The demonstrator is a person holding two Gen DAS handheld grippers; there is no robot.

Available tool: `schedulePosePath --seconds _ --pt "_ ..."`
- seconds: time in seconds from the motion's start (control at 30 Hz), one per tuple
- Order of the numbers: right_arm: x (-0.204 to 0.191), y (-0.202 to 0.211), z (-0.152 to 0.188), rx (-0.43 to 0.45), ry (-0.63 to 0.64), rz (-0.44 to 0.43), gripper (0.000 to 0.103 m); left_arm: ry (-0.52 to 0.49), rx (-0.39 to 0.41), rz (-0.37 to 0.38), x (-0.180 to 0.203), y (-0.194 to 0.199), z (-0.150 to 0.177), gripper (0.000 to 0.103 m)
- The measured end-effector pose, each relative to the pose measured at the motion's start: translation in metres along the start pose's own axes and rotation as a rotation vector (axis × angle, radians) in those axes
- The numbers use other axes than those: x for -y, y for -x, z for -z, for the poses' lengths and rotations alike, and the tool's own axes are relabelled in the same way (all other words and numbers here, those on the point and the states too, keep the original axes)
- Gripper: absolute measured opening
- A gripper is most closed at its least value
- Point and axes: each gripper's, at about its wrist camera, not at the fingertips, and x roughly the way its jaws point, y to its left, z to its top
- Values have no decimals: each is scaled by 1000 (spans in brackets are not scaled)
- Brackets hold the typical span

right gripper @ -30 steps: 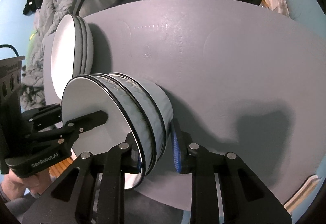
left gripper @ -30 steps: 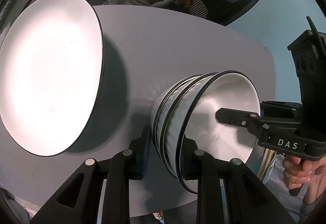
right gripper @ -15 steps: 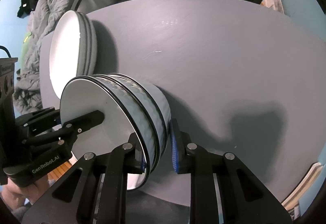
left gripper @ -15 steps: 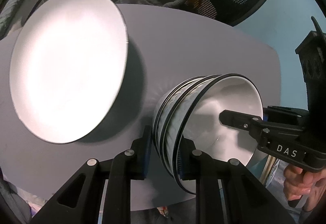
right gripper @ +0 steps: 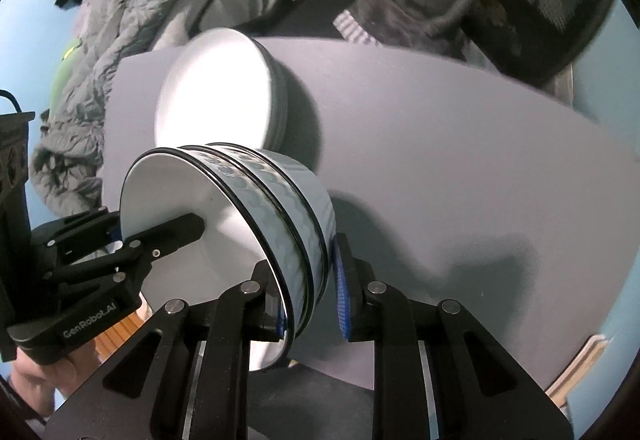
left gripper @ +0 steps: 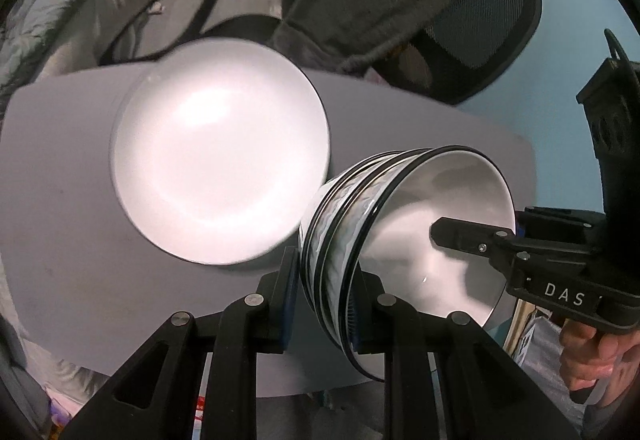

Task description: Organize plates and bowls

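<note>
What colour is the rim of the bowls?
Black: each of the bowls has a thin black rim line over a white inside. The right wrist view shows it best.

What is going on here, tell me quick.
A person is tidying dishes with a handheld claw in each hand. The left claw and the right claw both pinch the rim of a stack of nested bowls, on opposite sides. The stack hangs above the grey table, next to a stack of white plates that rests on the table.
</note>
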Motion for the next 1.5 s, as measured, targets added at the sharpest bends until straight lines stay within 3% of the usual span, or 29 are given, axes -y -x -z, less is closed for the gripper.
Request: schedulePosePath --seconds 0.37,0.63,1.0,1.13,1.33,1.4,1.5 --pt "-51 -12 -51 17 85 17 19 60 61 -26 -58 29 -28 20" --pt "-71 -47 -79 -26 84 30 19 95 20 -55 -100 5 -41 20" --pt "-77 -61 -94 -28 58 61 19 81 -21 -43 -113 -15 -53 20" --pt "-87 -63 -94 -34 79 111 20 63 -27 -35 -112 -14 -52 21" --pt "-85 -59 -93 16 44 136 23 41 7 -89 -111 -7 -49 36" --pt "-85 -53 -91 49 38 144 33 58 30 -84 -113 1 -47 46" --pt "-88 -37 -87 106 39 164 44 81 74 -91 -115 15 -44 52"
